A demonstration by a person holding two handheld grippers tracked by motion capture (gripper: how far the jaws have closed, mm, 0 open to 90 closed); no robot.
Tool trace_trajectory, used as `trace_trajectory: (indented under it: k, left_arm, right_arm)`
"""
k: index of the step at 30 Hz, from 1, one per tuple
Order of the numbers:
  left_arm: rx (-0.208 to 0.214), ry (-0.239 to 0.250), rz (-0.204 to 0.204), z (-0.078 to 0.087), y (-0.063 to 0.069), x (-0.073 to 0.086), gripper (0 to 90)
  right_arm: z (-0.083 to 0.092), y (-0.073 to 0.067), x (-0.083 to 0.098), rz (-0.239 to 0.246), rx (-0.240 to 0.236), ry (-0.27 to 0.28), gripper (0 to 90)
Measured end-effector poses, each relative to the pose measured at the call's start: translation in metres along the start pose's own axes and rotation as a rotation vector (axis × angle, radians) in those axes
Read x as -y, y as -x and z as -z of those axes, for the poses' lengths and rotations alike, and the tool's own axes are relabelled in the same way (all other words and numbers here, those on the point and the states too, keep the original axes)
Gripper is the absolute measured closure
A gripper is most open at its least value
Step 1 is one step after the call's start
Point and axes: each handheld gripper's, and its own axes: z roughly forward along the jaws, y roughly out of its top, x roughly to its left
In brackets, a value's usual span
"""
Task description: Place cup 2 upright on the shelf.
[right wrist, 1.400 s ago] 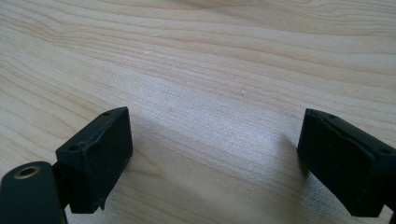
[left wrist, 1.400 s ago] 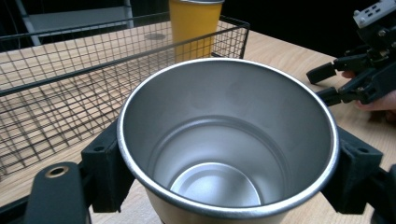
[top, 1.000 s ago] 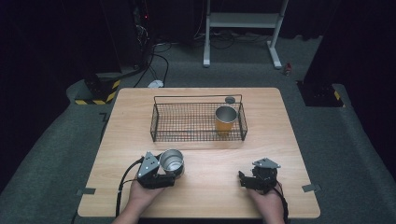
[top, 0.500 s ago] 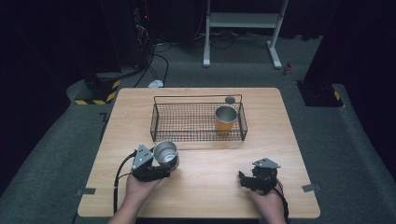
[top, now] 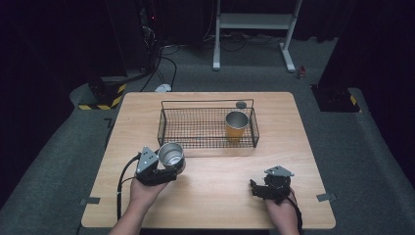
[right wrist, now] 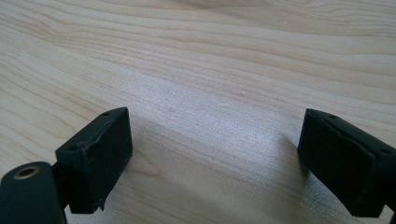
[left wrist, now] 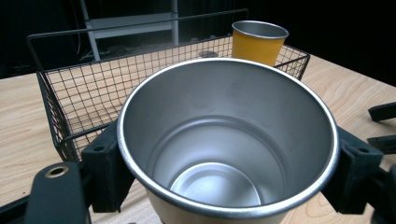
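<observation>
Left gripper view: cup (left wrist: 229,140) between fingers (left wrist: 105,172)

A wooden table (top: 210,196) with a pale grain stands on grey carpet (top: 362,147). On its far half sits a black wire basket (top: 195,128), long side across the table, with a thin handle arching over it. An orange cup (top: 236,126) with a metal rim stands upright inside the basket at its right end. A small dark round object (top: 241,104) lies on the table just behind the basket; what it is cannot be told. Beyond the table, a white metal frame (top: 254,29) stands on the floor, with black cables (top: 164,58) trailing nearby. A black-and-yellow striped block (top: 105,95) lies by the table's far left corner.
</observation>
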Motion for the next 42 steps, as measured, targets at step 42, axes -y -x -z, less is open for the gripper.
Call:
trace_trajectory:
  k: [42]
  left_arm:
    - [-0.024, 0.001, 0.013, -0.038, -0.021, -0.057, 19.1]
  right_arm:
    - [0.0, 0.0, 0.0, 0.004, -0.005, 0.0, 9.2]
